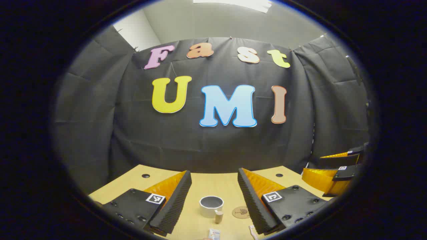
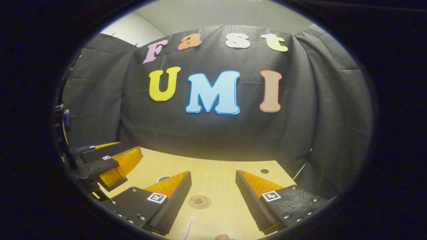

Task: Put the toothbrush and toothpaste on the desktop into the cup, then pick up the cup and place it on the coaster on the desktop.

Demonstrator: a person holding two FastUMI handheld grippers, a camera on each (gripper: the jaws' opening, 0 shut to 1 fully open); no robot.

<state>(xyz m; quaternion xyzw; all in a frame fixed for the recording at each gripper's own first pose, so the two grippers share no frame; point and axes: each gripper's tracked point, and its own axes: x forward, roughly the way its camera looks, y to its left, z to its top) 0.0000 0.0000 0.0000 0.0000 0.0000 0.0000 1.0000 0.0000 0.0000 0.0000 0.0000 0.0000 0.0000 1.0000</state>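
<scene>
Both tools hover above the near edge of the wooden desktop (image 1: 206, 181), pointed at the back wall, and nothing has been lifted yet. The left gripper (image 1: 213, 200) has its fingers spread wide with nothing between them. The right gripper (image 2: 213, 200) is spread just as wide and is also empty; in the left gripper view it shows again off toward the desktop's right edge.

The white cup (image 1: 211, 206) stands upright and empty in the middle of the desktop, mouth up. Just in front of it stands a small tan cap-like piece (image 1: 219, 216); I cannot tell what it belongs to. The round cork coaster (image 1: 241, 212) lies flat just to the cup's right, close but apart from it. At the near edge, the toothpaste tube (image 1: 214, 234) shows its white end just below the cup. The toothbrush (image 2: 187, 230) lies on the wood near the same edge, white and slim, its head pointing toward the coaster (image 2: 199, 201).

I judge this to be the very start: the first step, getting the toothbrush and toothpaste into the cup, is not yet begun. The next move calls for one gripper to tip down toward the near edge and close across the thin toothbrush handle or the tube. A low, square approach is needed, since both lie flat against the wood.
</scene>
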